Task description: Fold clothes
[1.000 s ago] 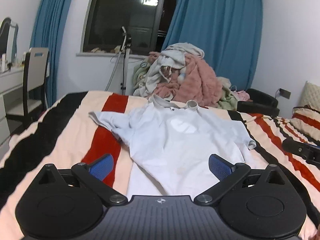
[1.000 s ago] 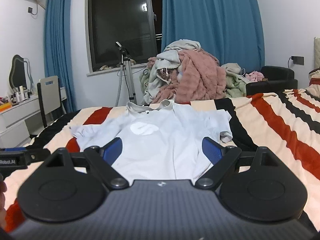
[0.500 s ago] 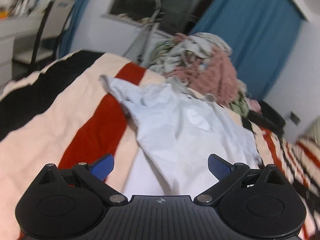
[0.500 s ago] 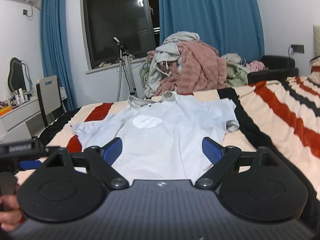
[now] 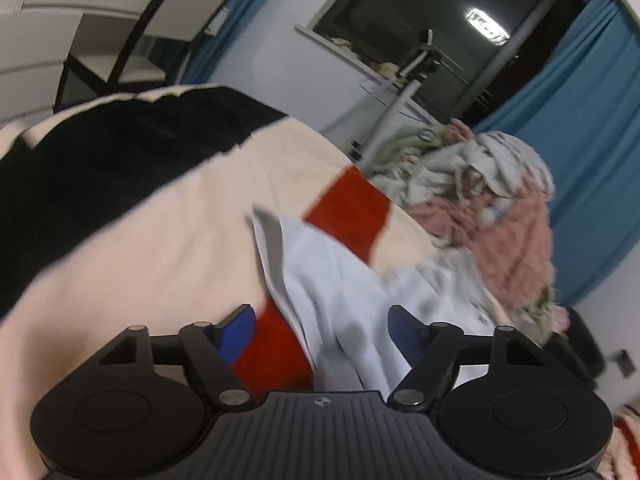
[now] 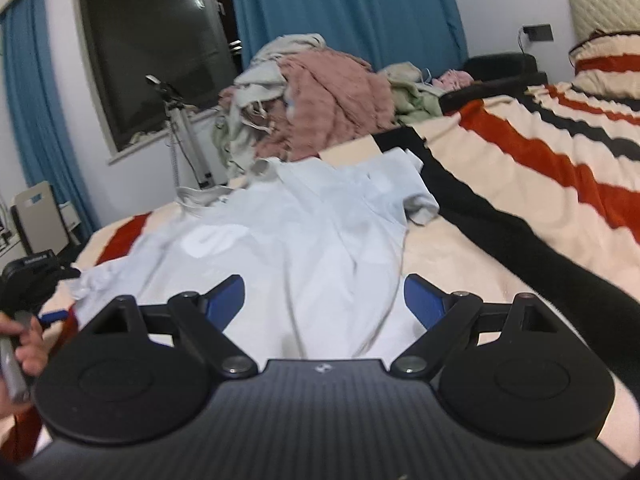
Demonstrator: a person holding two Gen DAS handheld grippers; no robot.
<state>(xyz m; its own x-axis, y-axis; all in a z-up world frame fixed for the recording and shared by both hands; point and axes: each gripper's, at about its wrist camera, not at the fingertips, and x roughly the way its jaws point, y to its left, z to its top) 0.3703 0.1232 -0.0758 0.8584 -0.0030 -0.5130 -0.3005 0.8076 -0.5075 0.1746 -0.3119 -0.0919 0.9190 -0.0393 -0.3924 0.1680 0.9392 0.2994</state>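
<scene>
jaws first: the left gripper [image 5: 322, 330] is closing, its blue pads [image 5: 239, 330] narrower than a second ago, with the sleeve end of the pale blue shirt [image 6: 288, 248] lying between them; the picture is smeared by motion, so whether either pad already touches the cloth is hard to say, and they look just apart from it. the right gripper [image 6: 324, 298] stands wide, as it did before, its jaws on either side of the shirt's lower body and nothing pinched.

compared with a second ago, the left view has rolled and swung over to the shirt's left sleeve [image 5: 276, 248], which now fills the gap ahead of the fingers where the shirt's hem used to be. the right view has tilted and come lower and closer to the cloth. in the right view the person's left hand [image 6: 24, 352] shows at the left edge, nearer the sleeve than before.

the shirt lies spread flat, front up, on the striped bedspread [image 6: 520, 184], collar away from the grippers. no box or basket is in use; a loose heap of clothes [image 6: 316, 96] sits beyond the far end of the bed under the window [image 6: 152, 44], unchanged.
</scene>
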